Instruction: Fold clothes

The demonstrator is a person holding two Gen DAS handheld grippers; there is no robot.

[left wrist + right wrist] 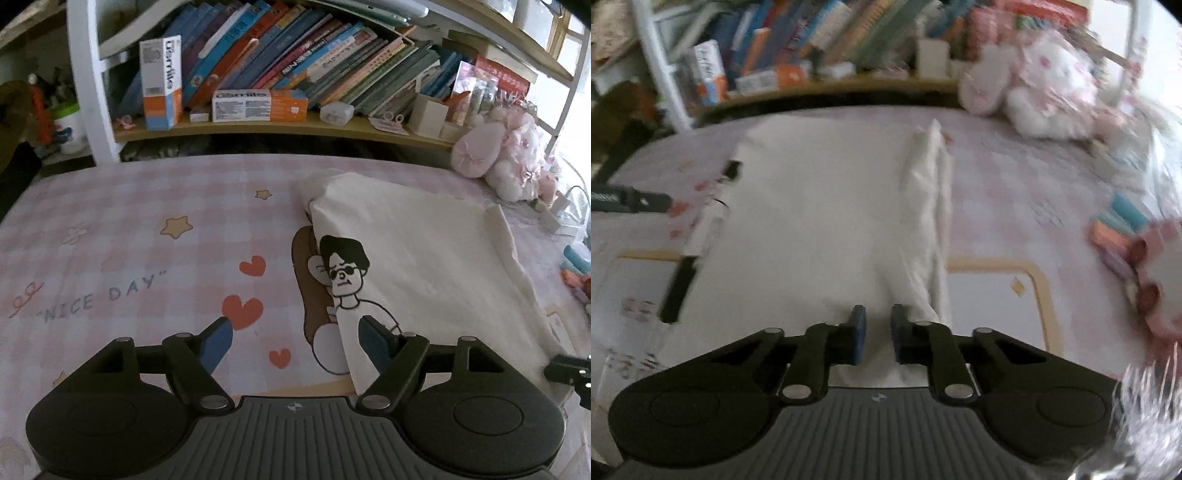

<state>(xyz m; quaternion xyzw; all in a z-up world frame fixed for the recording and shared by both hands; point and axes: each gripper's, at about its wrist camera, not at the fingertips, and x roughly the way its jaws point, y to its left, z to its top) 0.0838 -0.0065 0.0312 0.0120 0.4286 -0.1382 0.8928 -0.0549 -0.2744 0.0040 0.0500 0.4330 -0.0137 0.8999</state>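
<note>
On the table (110,229) the shirt (424,258) looks light and limp; I'd pinch its folded edge. My left gripper (295,341) gapes empty; whether the right gripper (875,332) has closed on cloth I can't tell.

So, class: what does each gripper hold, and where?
Left gripper: nothing, jaws wide. Right gripper: nearly closed over the white garment, near edge; grip unclear.

1 white shirt (424,258), 2 toothpaste boxes (160,81), 1 plush bunny (1049,81), 2 grippers (295,341).
</note>
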